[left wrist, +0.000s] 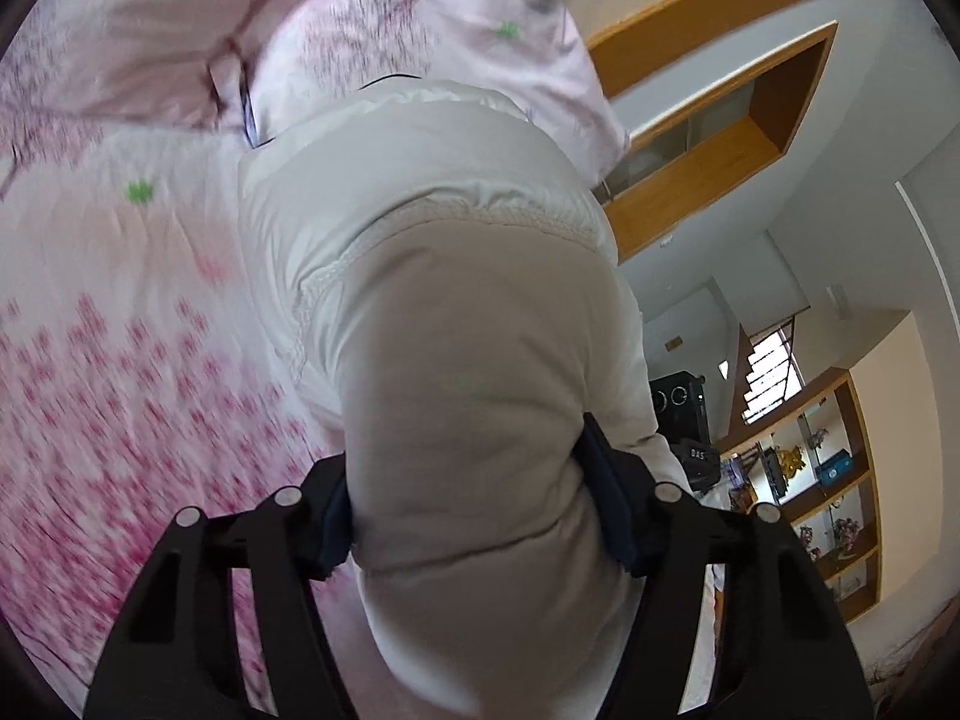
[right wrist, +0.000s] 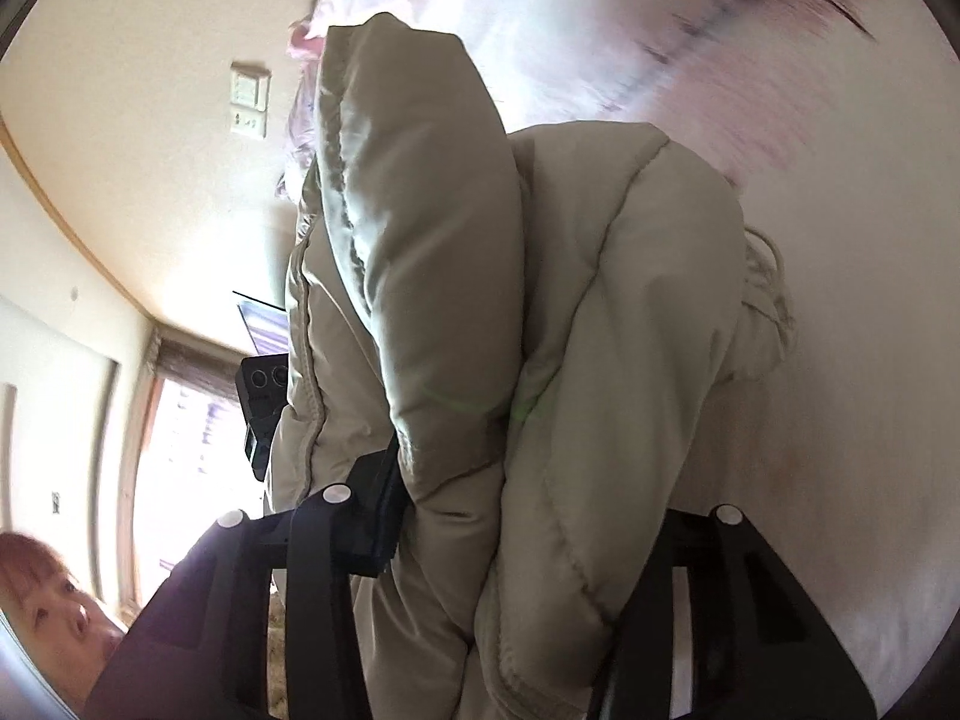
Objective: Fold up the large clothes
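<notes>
A: What's the left gripper (left wrist: pixel 474 516) doing?

B: It is clamped on a thick bunch of the jacket (left wrist: pixel 456 312). Both dark pads (left wrist: pixel 606 480) press into the beige padding from either side, so the jaws stand fairly far apart, with cloth filling the gap.

A: And left of it?

B: The bedspread (left wrist: pixel 120 324), pale pink with red blossoms and a few green flowers, blurred. The jacket runs up from the jaws across it towards a pillow (left wrist: pixel 420 18) in the same print at the top.

A: To the right?

B: A wall with a wooden niche (left wrist: pixel 738 114), and lower down wooden shelves (left wrist: pixel 840 480) with small ornaments too tiny to name.

A: Now the right wrist view.

B: At far left, a wall with a switch plate (right wrist: pixel 249 87), a bright window (right wrist: pixel 186 438) below, and part of a person low in the corner. Then the right gripper (right wrist: pixel 528 516), closed on a puffy quilted fold of the same jacket (right wrist: pixel 600 300). One pad (right wrist: pixel 384 498) digs into the fabric; the other is hidden behind the bulge.

A: Does the jacket touch the bed there?

B: I cannot tell. It bulges up between the fingers, with the pale, blurred bedspread (right wrist: pixel 840 360) behind it to the right.
</notes>
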A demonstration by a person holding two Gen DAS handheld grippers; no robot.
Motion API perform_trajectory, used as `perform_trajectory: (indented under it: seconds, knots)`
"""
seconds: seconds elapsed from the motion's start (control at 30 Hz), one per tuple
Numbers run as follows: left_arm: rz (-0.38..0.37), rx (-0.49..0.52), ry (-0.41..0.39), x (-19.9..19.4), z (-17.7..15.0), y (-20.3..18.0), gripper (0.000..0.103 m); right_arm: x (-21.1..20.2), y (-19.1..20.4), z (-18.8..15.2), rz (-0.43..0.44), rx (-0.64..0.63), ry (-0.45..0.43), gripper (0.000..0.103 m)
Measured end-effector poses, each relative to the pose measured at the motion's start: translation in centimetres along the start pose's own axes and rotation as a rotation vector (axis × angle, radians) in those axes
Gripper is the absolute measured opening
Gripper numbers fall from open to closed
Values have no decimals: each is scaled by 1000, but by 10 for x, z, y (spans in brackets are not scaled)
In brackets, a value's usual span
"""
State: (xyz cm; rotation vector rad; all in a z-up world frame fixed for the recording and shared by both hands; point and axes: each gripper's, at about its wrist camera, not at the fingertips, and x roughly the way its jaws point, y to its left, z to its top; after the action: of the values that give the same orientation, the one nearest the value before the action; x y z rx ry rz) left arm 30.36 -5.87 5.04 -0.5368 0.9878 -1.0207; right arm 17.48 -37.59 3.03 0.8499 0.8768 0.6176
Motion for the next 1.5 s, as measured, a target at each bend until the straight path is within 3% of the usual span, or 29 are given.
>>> perform_trajectory:
  seconds: [0.2,0.33,0.4,0.47,0.53,0.67,0.83,0.9,1.0,1.1,1.2,1.3,1.5]
  knots:
    - [61,-10,-113,-42,33,27,65,66,35,59,-31,-74,67,43]
    - [137,-46,-166,-72,49,60,66,130,26,86,-76,-57,114,44]
    - [203,-81,-177,-80,53,85,69,153,8,91,-126,-4,113,64]
    - [246,-124,-176,-79,52,106,74,159,-4,89,-119,49,103,72]
    - [237,-130,-192,-80,48,116,79,156,-3,85,-156,42,86,73]
    - [334,-47,-198,-81,50,100,85,123,30,69,-302,-59,-9,73]
    - [575,118,-248,-95,49,55,89,73,86,33,-484,-239,-256,73]
    - [637,166,-273,-103,40,35,94,78,113,14,-546,-346,-300,70]
    - [693,234,-301,-110,26,7,101,102,144,-22,-636,-535,-292,57]
    - [743,288,-274,-100,10,-21,101,116,154,-36,-644,-590,-266,47]
    - [830,325,-222,-82,-5,-36,101,129,157,-45,-673,-624,-290,46]
    - [900,385,-218,-70,-19,-49,101,128,158,-45,-695,-629,-307,46]
    - [898,389,-192,-52,-26,-47,101,146,130,-41,-764,-591,-249,51]
